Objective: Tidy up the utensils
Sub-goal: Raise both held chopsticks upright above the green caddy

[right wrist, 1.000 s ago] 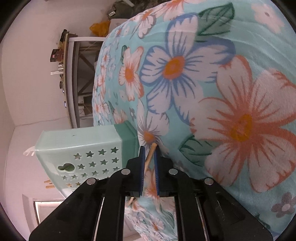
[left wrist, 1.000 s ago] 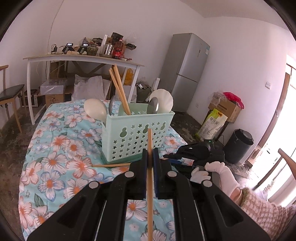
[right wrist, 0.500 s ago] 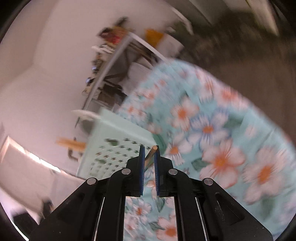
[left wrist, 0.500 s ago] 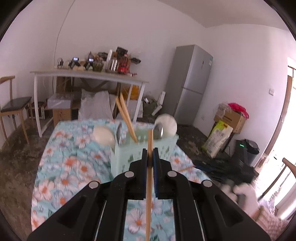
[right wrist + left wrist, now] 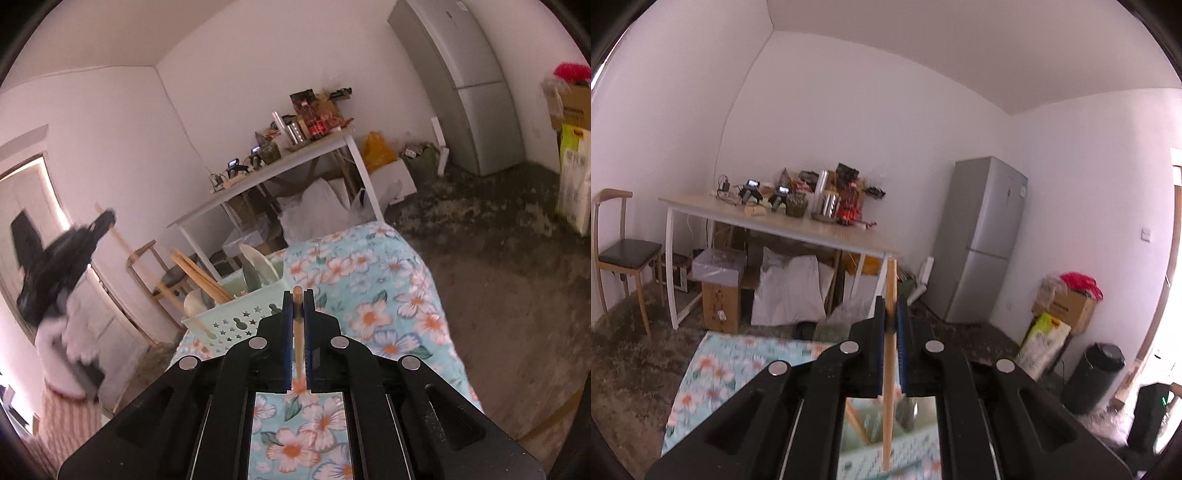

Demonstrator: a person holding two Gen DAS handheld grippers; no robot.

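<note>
1. chopstick in my left gripper: the jaws are nearly closed, pads pressed on a wooden chopstick that stands upright between them. its top pokes above the fingertips and its lower end hangs in front of the basket below.
2. below my left fingers i see only a strip of the mint basket, mostly hidden by my own black frame and blurred. something tan and something grey show inside it, too smeared to name.
3. in the right wrist view my left gripper shows at the left edge as a dark, blurred shape held by a white-gloved hand, with a pink striped sleeve cut off at the border.
4. that same view shows the basket on the floral cloth, near the cloth's left edge. chopsticks lean out of it on the left, and pale spoons stand further right. which compartments they sit in i cannot tell.
5. my right gripper is closing its last bit on a second chopstick, which is pinched between the blue pads. only a short tip clears the fingertips, and the rest runs back under my frame, out of sight.
6. further right lie bare cloth, then dark floor, and a grey fridge against the wall.
</note>
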